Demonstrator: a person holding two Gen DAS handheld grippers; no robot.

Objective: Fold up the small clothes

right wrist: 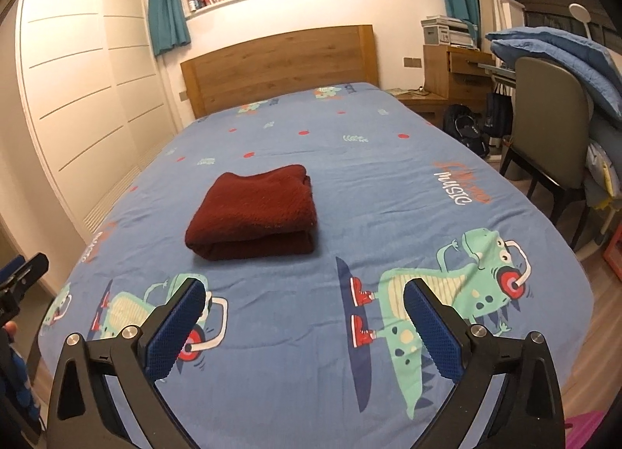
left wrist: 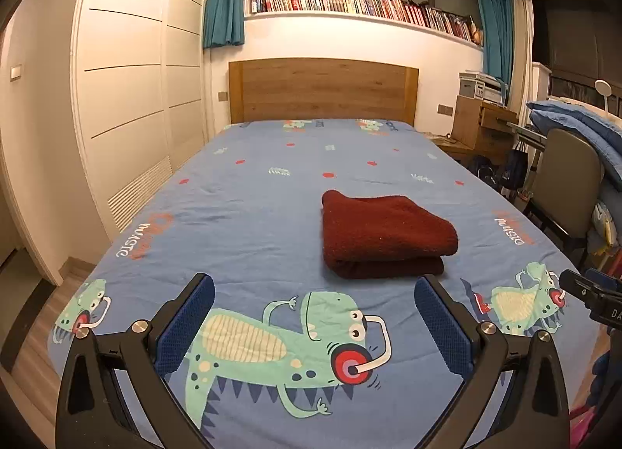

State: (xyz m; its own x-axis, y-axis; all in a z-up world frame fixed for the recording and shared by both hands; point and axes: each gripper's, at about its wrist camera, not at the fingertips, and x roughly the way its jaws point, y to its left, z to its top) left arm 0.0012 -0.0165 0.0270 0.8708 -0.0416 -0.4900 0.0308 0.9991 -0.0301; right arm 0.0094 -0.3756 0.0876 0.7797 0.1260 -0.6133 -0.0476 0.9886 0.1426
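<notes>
A dark red cloth [left wrist: 385,233] is lying folded on the bed [left wrist: 248,208], just beyond both grippers' released, empty jaws. The left gripper [left wrist: 314,326] and right gripper [right wrist: 304,326] are hovering apart. Nothing is blocking them, but a careless grab risks undoing the folded layers.

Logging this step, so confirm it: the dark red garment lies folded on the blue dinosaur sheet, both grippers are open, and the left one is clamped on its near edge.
One detail is wrong. The left gripper holds nothing: the left wrist view shows its jaws spread over bare bedsheet, short of the dark red garment. The garment is folded, and the right gripper is open too.
</notes>
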